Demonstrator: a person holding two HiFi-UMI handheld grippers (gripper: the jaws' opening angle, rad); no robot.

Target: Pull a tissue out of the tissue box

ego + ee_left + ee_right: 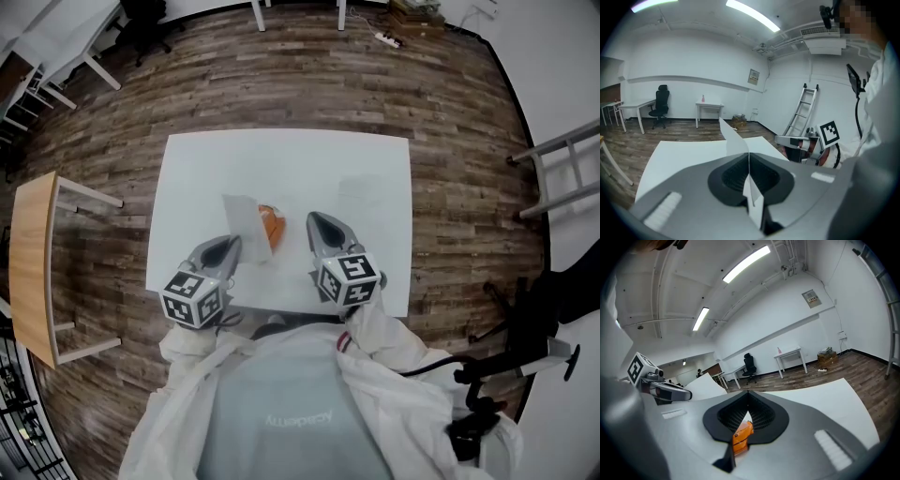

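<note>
The white table was bare apart from the job, so there was room to lift straight up without snagging anything. Both grippers sat at its near edge, with the box and the sheet between their tips.

The right gripper had its jaws drawn together. The orange tissue box showed low in the gap between them, so it appeared to be pinching the box as an anchor. That hold needed to stay firm and low. If the light box rose along with the sheet, the pull would achieve nothing.

The left gripper was clamped tight on the tissue, which passed through the closed pads and stood up past the tips as a stiff white flap. Seen from the head view, the sheet ran from the box towards that gripper.

By my reckoning the pull was well under way but not finished, since the lower end of the sheet seemed to be close to the box. The best course was a steady pull up and away from the box. A jerk could tear the thin paper or drag the next sheet out with it.
</note>
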